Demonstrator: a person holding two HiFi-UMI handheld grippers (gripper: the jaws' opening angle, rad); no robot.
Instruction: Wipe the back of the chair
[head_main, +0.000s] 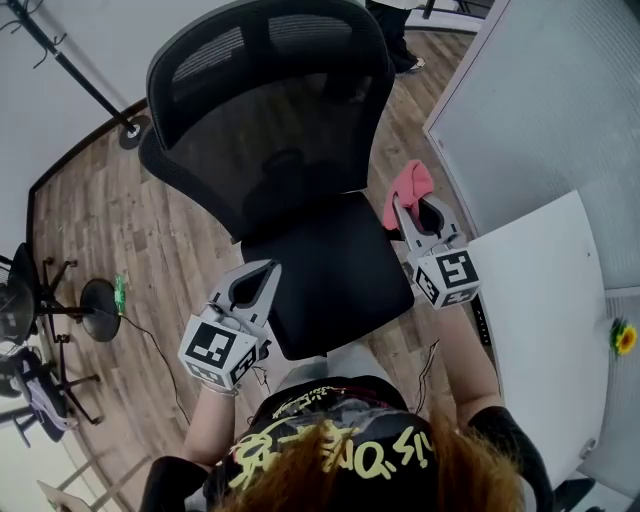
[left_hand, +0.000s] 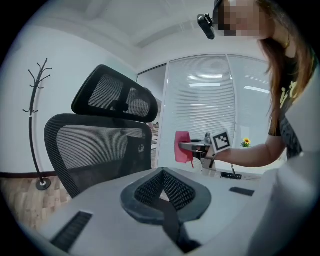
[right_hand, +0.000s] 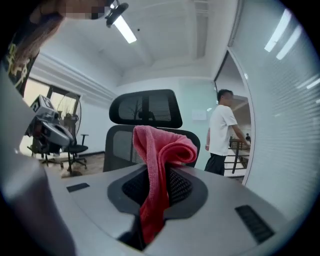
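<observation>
Bystander (right_hand: 221, 131) beyond chair (right_hand: 145, 107), right gripper view only

The chair (head_main: 300, 150) stands before the person, with the left gripper (head_main: 266, 270) at its left edge, the right gripper (head_main: 404, 205) at its right edge with a cloth (head_main: 410, 185) between its jaws, and a desk (head_main: 540, 300) further right

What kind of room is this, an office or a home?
Probably an office: a black mesh office chair, a white desk and glass partitions with blinds.
</observation>
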